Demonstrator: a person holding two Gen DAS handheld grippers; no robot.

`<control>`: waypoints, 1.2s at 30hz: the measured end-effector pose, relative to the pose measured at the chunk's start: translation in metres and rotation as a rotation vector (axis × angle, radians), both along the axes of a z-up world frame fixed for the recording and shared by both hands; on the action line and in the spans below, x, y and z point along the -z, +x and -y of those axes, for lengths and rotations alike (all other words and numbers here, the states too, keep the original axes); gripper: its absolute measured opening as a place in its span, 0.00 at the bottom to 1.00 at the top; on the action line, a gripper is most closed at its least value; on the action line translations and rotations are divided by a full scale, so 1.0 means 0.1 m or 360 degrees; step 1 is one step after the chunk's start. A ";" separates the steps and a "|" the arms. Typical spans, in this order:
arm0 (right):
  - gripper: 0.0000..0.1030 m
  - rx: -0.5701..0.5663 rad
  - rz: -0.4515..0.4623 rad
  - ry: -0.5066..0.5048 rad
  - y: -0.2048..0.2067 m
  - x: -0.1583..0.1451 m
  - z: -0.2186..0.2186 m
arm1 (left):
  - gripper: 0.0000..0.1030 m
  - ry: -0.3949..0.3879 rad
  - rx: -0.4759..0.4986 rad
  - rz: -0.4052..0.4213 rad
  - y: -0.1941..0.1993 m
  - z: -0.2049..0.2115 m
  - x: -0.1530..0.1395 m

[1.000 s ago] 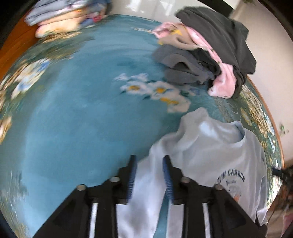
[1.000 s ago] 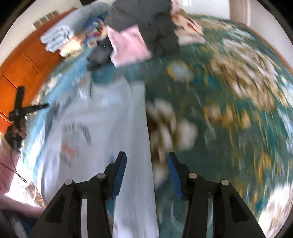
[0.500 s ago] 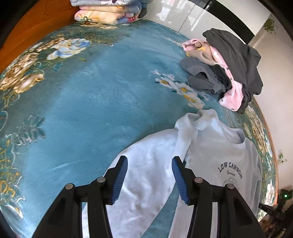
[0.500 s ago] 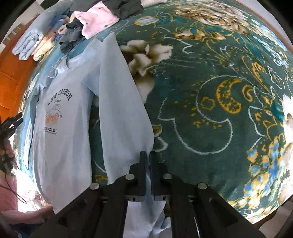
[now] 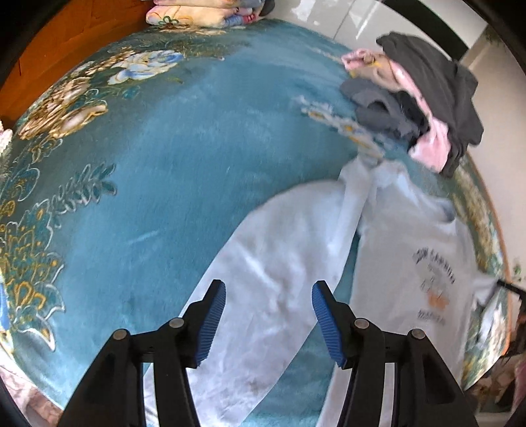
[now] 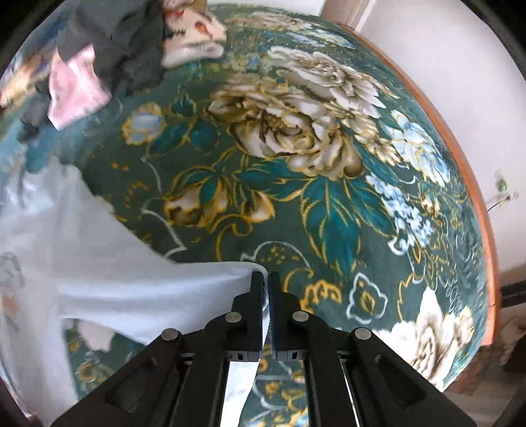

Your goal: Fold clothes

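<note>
Pale blue fabric fills the space ahead of both tools: a sweatshirt (image 5: 411,236) spread on a teal floral blanket (image 5: 164,164). Only the left wrist view shows its printed chest, lying ahead and to the right of the left gripper (image 5: 269,307), and one sleeve (image 5: 279,262) running down between that gripper's blue pads (image 5: 215,315). The jaws stand apart and have just been opening; the pads do not press the cloth. Only the right wrist view shows the other sleeve (image 6: 148,282), pulled taut from the left into the right gripper (image 6: 265,279), whose jaws are clamped tight on the sleeve's end. Ahead and right of that tool lie large cream printed roses.

No containers are in sight. A loose heap of grey and pink clothes (image 5: 427,98) lies far ahead, and folded laundry (image 5: 203,13) sits at the blanket's far edge.
</note>
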State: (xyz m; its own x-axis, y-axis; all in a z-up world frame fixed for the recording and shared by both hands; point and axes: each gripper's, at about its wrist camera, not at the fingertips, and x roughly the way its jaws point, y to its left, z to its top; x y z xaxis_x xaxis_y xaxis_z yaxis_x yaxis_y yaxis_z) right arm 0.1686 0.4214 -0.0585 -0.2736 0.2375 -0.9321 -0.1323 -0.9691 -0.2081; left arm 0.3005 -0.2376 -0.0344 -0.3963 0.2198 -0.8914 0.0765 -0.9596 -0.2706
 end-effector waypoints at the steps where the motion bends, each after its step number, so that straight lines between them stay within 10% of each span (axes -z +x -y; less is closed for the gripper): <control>1: 0.06 -0.0019 0.0006 0.0036 0.00 0.03 0.05 | 0.57 -0.0018 0.0017 0.0010 0.03 -0.01 0.02; 6: 0.50 -0.0055 -0.0120 0.0106 0.13 -0.07 0.23 | 0.59 -0.0083 0.0130 0.0047 0.17 -0.06 0.07; 17: 0.50 -0.0202 -0.0425 -0.0049 0.53 -0.62 0.93 | 0.60 -0.0448 0.0487 0.0147 0.45 -0.42 0.40; 19: 0.50 -0.0242 -0.0437 -0.0101 0.56 -0.62 1.10 | 0.38 -0.0459 0.0495 0.0141 0.46 -0.41 0.39; 22: 0.50 -0.0272 -0.0447 -0.0136 0.58 -0.63 1.26 | 0.05 -0.0367 0.0430 0.0154 0.39 -0.26 0.33; 27: 0.50 -0.0257 -0.0443 -0.0155 0.62 -0.60 1.31 | 0.05 0.0256 0.0167 0.0036 0.11 0.45 -0.04; 36: 0.50 -0.0088 -0.0385 -0.0209 0.72 -0.43 1.04 | 0.05 0.0497 -0.0438 0.0075 -1.02 1.94 -0.10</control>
State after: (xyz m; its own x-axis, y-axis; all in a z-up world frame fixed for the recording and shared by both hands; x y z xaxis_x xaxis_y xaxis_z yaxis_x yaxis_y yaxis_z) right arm 0.2408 0.3177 -0.0158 -0.5011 0.0972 -0.8599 -0.1087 -0.9929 -0.0489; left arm 0.1988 -0.4313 -0.0242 -0.4384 0.3739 -0.8173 0.3381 -0.7740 -0.5354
